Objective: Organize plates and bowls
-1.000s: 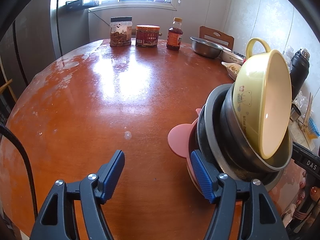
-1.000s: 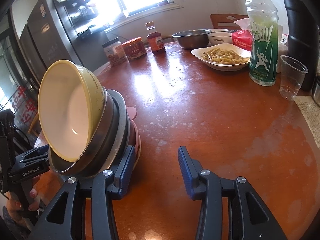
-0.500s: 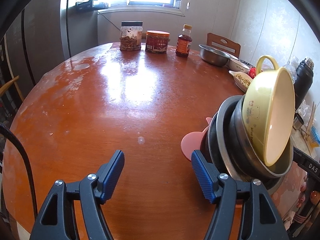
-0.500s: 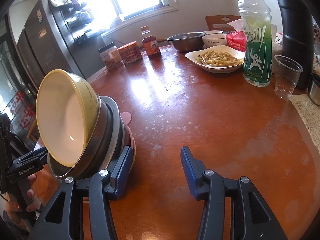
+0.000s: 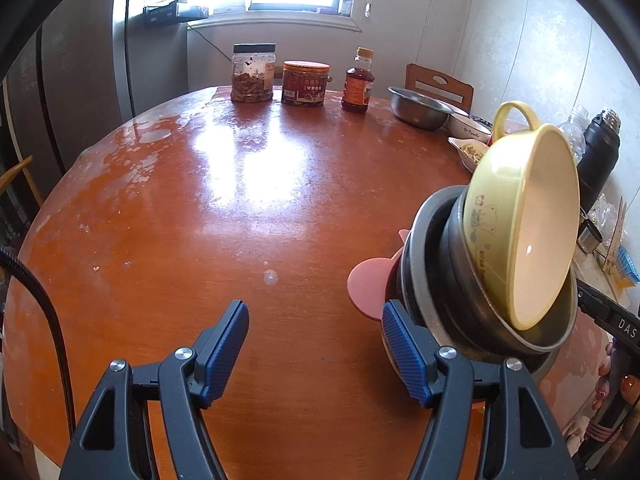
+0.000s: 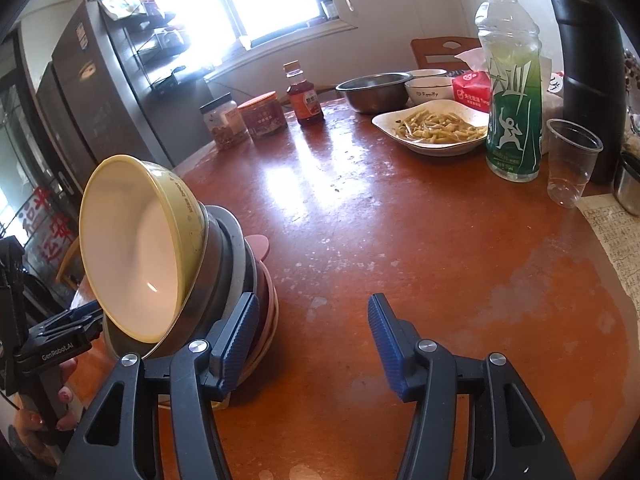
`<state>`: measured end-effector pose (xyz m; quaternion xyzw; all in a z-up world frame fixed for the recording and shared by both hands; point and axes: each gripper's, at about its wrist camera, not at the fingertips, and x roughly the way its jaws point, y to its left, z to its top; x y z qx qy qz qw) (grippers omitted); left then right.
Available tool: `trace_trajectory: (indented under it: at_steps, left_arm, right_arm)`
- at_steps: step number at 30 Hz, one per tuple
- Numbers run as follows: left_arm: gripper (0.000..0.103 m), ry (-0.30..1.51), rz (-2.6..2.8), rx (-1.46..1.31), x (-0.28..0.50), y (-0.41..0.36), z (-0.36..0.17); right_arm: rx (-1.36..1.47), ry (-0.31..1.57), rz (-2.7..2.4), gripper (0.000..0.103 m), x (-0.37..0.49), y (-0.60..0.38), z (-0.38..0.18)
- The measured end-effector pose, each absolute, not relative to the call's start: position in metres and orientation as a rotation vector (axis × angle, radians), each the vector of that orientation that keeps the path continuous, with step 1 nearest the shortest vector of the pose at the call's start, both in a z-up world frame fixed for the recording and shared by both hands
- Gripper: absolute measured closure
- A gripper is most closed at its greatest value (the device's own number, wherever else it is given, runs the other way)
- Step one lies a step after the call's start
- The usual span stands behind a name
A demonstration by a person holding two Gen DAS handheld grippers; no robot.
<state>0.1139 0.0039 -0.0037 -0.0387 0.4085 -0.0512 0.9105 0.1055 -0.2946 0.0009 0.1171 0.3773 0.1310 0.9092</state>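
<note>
A stack of dishes stands on the round brown table (image 5: 240,220): a pink plate (image 5: 368,288) at the bottom, grey plates and a steel bowl (image 5: 460,292) above it, and a yellow bowl (image 5: 520,220) with a loop handle on top. My left gripper (image 5: 314,340) is open over bare table, its right finger close beside the stack. From the other side, my right gripper (image 6: 314,332) has its left finger next to the same stack, where the yellow bowl (image 6: 132,248) tops the pink plate (image 6: 258,242). Its jaws are opening with nothing between them.
At the far edge stand two jars (image 5: 252,74), a sauce bottle (image 5: 357,82), a steel basin (image 6: 374,90) and a white bowl (image 6: 428,90). A plate of noodles (image 6: 432,128), a green bottle (image 6: 512,120), a plastic cup (image 6: 570,160) and a black flask (image 6: 588,80) crowd the right side.
The right gripper's fingers have spread wider apart. The left gripper and the stack have stayed where they were.
</note>
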Motion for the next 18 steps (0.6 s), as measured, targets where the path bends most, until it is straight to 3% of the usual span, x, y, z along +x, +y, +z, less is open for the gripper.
trace_trajectory:
  at_steps: [18]
  left_arm:
    - [0.032,0.723,-0.196,-0.115,0.093,-0.007,0.048]
  right_arm:
    - [0.164,0.601,0.399,0.044,0.100,-0.272,0.047]
